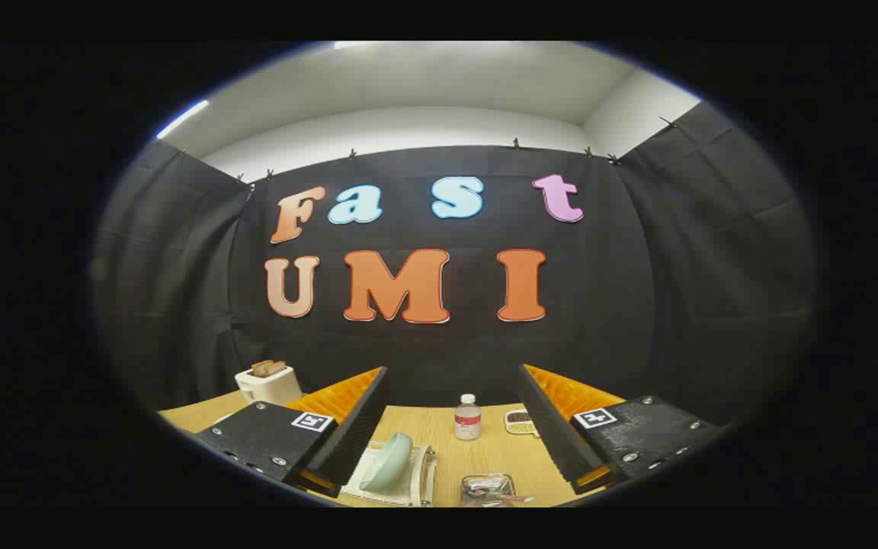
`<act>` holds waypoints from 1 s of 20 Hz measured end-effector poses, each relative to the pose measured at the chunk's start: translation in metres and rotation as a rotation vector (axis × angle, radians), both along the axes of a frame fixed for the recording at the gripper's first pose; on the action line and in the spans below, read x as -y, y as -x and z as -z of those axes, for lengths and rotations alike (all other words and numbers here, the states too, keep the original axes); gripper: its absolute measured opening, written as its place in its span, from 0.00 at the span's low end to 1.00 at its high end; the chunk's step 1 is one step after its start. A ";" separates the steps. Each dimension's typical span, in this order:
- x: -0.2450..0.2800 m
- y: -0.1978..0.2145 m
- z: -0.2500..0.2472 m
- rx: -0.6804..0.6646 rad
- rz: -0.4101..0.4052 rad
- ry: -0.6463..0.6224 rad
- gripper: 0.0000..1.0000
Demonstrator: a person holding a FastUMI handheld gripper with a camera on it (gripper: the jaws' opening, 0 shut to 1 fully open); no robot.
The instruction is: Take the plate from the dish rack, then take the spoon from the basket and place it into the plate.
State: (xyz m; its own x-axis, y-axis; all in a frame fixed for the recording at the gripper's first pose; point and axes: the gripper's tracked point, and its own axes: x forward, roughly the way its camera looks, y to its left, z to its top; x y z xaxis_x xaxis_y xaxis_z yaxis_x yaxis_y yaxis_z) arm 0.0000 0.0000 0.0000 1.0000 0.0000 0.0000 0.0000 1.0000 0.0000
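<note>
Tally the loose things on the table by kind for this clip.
Gripper, fingers open, above the table.
Plate: 1, in the dish rack: 1
Basket: 1
Bottle: 1
Toaster: 1
Small dish: 1
Total: 6

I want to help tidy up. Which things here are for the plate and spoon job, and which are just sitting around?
For the job: plate, standing in the dish rack; basket near the fingers; gripper, open, holding nothing.

Just sitting around: bottle; toaster with toast; small dish, all on the table.
</note>
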 end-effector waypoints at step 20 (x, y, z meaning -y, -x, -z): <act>-0.020 -0.010 -0.012 -0.049 -0.056 -0.007 0.98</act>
State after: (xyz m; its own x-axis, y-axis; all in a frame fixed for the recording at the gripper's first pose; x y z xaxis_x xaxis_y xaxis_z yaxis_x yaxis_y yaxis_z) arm 0.0101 0.0199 0.0124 0.9973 0.0558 -0.0487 -0.0555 0.9984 0.0084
